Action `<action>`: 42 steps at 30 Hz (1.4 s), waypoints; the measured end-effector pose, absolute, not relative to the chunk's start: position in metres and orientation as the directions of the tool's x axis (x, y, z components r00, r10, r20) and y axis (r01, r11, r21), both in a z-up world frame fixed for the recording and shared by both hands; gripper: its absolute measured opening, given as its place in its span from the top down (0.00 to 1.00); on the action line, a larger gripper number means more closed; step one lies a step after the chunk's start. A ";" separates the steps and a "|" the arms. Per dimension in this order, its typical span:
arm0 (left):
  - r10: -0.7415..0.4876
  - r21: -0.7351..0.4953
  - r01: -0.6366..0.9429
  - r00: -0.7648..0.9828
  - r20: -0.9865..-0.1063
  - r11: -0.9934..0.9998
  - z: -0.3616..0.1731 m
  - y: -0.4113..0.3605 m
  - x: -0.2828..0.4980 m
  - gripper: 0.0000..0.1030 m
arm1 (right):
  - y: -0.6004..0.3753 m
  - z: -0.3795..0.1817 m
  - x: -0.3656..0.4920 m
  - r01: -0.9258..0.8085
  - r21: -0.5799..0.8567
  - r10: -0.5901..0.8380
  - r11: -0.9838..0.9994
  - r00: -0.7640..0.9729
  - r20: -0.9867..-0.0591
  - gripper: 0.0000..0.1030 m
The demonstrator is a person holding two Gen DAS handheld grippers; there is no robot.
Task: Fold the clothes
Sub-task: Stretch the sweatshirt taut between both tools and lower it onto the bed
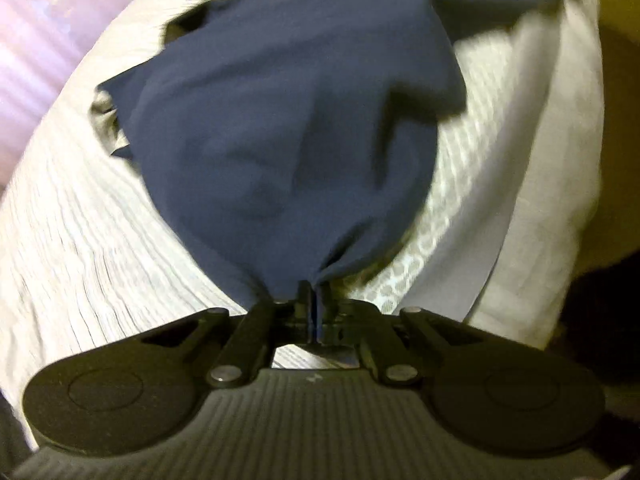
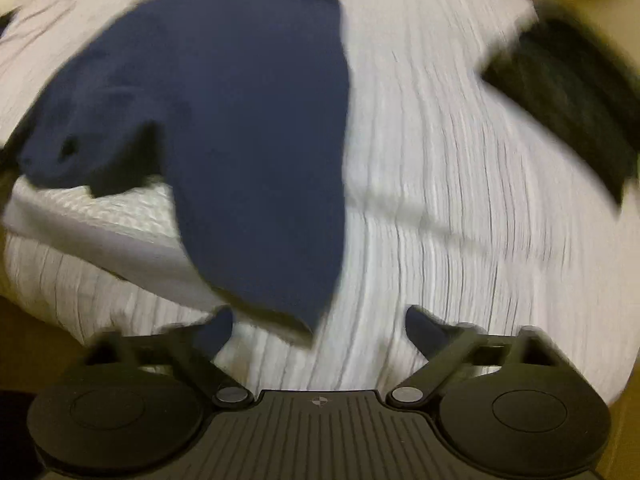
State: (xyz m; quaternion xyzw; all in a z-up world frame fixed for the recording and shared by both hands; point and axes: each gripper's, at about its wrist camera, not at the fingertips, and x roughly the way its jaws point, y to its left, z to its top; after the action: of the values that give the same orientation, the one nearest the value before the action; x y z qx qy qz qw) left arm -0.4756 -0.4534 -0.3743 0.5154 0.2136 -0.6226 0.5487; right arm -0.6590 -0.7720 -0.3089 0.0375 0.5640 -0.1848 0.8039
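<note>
A navy blue garment (image 1: pixel 280 128) lies spread over a white ribbed bedspread (image 1: pixel 80 240). My left gripper (image 1: pixel 314 292) is shut on a bunched edge of the garment, which fans out away from the jaws. In the right wrist view the same garment (image 2: pixel 240 140) lies to the left and ahead, with one corner reaching down near the gripper. My right gripper (image 2: pixel 320 328) is open and empty, its fingers wide apart just above the bedspread (image 2: pixel 440 200). Both views are blurred by motion.
A white pillow or folded sheet (image 1: pixel 540 160) lies under the garment's right side, also seen in the right wrist view (image 2: pixel 100 220). A dark cloth (image 2: pixel 568 100) lies at the far right. The bed's edge and a yellowish floor (image 2: pixel 24 340) show at the left.
</note>
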 end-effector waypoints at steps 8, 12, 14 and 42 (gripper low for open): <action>-0.488 0.193 0.968 0.094 -0.868 -0.157 -0.329 -0.436 -0.442 1.00 | -0.734 -0.340 -0.603 0.033 -0.198 -0.194 0.980 0.413 -0.890 0.30; -0.498 0.182 0.976 0.097 -0.862 -0.123 -0.304 -0.422 -0.426 1.00 | -0.742 -0.359 -0.592 -0.065 -0.228 -0.192 0.972 0.349 -0.917 1.00; -0.488 0.180 0.974 0.092 -0.868 -0.137 -0.296 -0.412 -0.424 1.00 | -0.752 -0.347 -0.598 -0.040 -0.188 -0.164 0.981 0.333 -0.928 1.00; -0.270 0.104 0.992 0.083 -0.959 -0.065 -0.308 -0.380 -0.430 0.90 | -0.736 -0.313 -0.628 -0.069 -0.066 -0.047 0.995 0.240 -0.970 0.22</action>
State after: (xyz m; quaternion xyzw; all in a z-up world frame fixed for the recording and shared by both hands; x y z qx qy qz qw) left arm -0.4298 -0.3803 -0.3081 0.4705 0.3839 -0.5580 0.5656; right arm -0.6276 -0.7364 -0.3134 -0.0473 0.6165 0.0069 0.7859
